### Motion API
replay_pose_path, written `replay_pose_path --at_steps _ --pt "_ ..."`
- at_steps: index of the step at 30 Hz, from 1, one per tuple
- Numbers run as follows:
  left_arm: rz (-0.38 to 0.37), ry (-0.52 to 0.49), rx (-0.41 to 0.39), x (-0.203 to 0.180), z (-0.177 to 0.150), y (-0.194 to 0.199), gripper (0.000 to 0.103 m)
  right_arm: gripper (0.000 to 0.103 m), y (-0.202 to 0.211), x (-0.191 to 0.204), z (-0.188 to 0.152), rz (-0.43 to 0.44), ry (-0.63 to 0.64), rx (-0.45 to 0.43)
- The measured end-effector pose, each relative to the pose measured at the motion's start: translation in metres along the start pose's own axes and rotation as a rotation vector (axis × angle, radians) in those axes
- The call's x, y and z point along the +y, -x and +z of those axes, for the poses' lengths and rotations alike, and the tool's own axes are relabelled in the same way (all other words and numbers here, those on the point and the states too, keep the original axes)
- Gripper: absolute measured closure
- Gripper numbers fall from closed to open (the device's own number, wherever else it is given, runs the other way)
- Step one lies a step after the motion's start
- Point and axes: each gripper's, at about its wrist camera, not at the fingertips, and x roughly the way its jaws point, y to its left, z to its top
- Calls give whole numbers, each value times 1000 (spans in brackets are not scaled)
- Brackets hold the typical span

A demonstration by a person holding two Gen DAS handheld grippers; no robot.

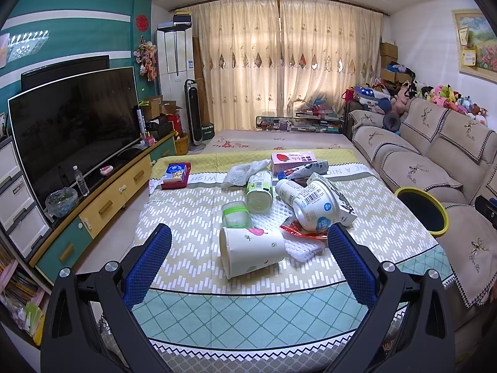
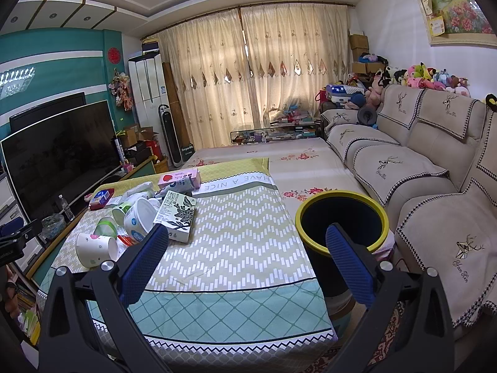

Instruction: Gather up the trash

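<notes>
A pile of trash lies on the cloth-covered table: a white paper cup on its side nearest me, a clear tub with a green band, a green-labelled bottle, a large white tub, white foam netting, a red wrapper and a pink carton. My left gripper is open, its fingers either side of the paper cup, above it. A dark bin with a yellow rim stands right of the table. My right gripper is open and empty, near the bin.
A sofa runs along the right. A TV on a low cabinet stands left. A red and blue box lies at the table's far left. A printed box lies beside the pile. The bin also shows in the left wrist view.
</notes>
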Motion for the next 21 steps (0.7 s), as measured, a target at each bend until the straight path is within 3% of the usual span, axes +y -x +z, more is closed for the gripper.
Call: replay_pose_path --at_steps 21 --pt "19 22 24 13 -3 -9 4 6 -30 22 -2 55 29 79"
